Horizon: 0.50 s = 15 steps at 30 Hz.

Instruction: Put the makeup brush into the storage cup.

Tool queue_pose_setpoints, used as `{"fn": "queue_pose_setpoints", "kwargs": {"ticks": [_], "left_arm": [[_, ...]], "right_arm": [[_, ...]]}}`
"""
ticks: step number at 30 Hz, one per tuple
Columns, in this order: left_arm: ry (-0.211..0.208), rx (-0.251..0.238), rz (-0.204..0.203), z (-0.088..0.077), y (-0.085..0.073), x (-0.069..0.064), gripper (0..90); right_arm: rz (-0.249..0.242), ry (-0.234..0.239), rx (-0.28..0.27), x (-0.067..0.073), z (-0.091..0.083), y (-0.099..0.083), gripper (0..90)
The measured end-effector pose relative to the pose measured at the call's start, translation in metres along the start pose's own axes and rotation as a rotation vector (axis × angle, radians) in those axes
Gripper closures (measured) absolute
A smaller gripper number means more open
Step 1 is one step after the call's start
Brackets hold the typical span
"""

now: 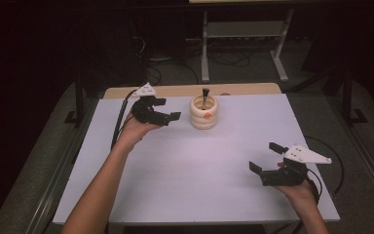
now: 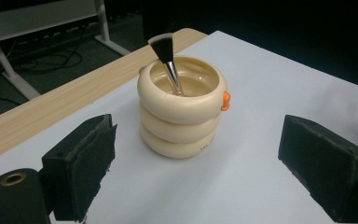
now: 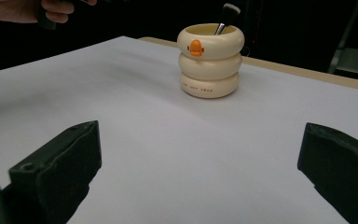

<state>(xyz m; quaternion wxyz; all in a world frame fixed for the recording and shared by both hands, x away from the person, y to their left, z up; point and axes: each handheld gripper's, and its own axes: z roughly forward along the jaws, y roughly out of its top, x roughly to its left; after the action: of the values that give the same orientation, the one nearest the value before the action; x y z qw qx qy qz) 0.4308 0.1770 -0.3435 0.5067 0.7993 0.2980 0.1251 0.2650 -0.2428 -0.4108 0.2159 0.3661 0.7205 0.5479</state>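
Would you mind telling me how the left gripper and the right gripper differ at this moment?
The left gripper hangs right beside the cream holder with the brush, at the far side of the table; the right gripper hangs near the front right corner, far from the holder. The left points right, at the holder; the right points left and away. Both are open and hold nothing.

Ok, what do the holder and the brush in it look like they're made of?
Holder: probably glossy plastic, perhaps glazed ceramic; smooth cream rings with soft highlights and an orange knob. Brush: dark bristles with pale tips, likely synthetic, above a shiny neck that looks like metal; its handle is hidden inside the holder.
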Motion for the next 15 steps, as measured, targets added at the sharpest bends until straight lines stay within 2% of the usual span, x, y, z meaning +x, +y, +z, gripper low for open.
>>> {"fn": "queue_pose_setpoints", "kwargs": {"ticks": [5,15], "left_arm": [[-0.001,-0.004,0.01,-0.008,-0.003,-0.002,10.3],[0.006,-0.013,-0.009,-0.022,-0.017,-0.006,10.3]], "right_arm": [[-0.001,-0.002,0.003,0.001,0.0,0.0,0.0],[0.001,0.0,0.001,0.001,0.0,0.0,0.0]]}}
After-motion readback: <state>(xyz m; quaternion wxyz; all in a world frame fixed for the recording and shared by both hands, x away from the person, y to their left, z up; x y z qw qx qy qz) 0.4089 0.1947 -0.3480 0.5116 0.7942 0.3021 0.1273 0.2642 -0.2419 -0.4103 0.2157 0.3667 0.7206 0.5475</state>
